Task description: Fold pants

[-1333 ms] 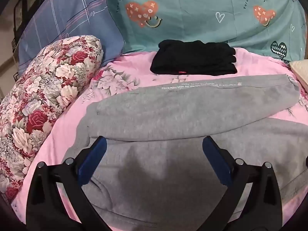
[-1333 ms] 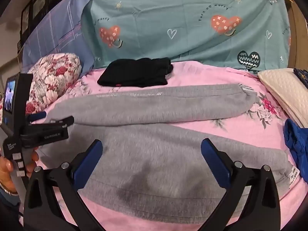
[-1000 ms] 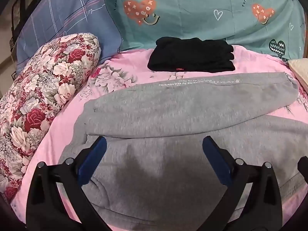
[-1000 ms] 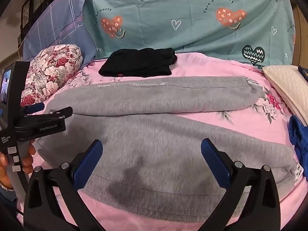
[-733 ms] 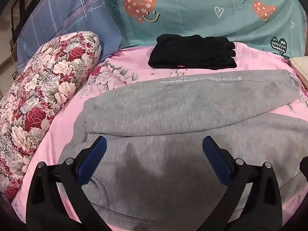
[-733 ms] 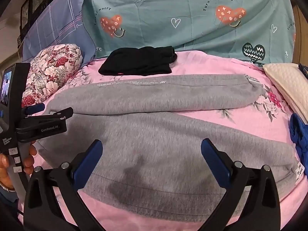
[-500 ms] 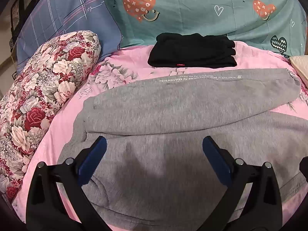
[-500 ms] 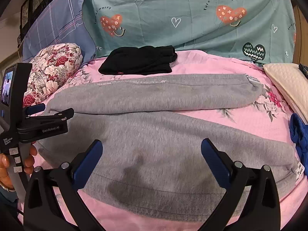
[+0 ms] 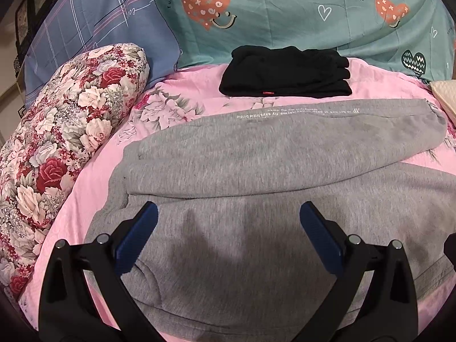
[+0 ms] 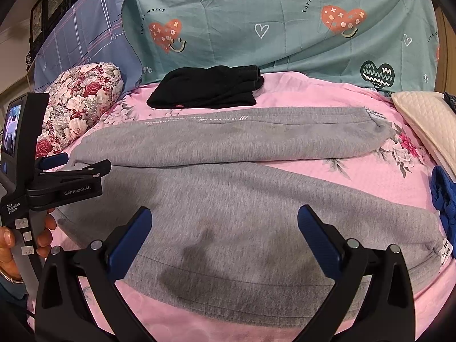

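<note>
Bedspread (image 9: 94,176): pants (image 9: 256,171) seemingly below tongs (image 9: 228,228)

Ahead of the tools a folded black garment (image 9: 285,77) lies on the pink bedsheet (image 9: 185,108), against a teal quilt (image 9: 285,14). Left sits a floral pillow (image 9: 62,131); right, a cream pillow (image 10: 424,125) and blue cloth (image 10: 443,196).

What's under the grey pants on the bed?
The grey pants lie spread on the pink floral bedsheet, which shows between the two legs and around the edges. Whatever is directly beneath the fabric is covered. A folded black garment sits behind them, apart.
</note>
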`<state>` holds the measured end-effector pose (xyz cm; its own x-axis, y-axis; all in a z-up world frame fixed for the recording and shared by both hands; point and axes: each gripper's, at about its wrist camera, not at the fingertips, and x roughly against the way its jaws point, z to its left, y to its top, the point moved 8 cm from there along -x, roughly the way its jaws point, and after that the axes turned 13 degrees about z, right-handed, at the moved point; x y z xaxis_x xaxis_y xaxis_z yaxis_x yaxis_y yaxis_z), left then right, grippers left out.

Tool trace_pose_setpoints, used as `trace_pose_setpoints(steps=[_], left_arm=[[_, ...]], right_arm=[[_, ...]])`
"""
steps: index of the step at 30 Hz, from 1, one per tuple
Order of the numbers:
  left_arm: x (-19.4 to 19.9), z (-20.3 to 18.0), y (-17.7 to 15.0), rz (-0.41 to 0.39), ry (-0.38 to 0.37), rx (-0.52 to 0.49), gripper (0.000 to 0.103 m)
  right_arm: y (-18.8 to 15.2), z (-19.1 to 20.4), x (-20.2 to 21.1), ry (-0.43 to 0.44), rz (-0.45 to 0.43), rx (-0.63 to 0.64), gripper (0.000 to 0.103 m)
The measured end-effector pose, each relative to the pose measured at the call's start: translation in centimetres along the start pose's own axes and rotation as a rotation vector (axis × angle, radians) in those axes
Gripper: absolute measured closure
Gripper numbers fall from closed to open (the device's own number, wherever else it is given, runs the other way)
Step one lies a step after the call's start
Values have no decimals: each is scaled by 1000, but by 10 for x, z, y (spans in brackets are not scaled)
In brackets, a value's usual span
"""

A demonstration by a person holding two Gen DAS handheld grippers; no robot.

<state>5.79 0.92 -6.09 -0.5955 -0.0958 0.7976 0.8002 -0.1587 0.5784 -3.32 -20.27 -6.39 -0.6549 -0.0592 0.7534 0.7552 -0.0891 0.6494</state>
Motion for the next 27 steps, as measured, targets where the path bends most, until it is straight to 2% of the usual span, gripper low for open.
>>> trace_pose_setpoints(steps=[27], left_arm=[[-2, -1, 0, 5, 3, -7, 2]], right_arm=[[0, 1, -3, -1, 8, 8, 1]])
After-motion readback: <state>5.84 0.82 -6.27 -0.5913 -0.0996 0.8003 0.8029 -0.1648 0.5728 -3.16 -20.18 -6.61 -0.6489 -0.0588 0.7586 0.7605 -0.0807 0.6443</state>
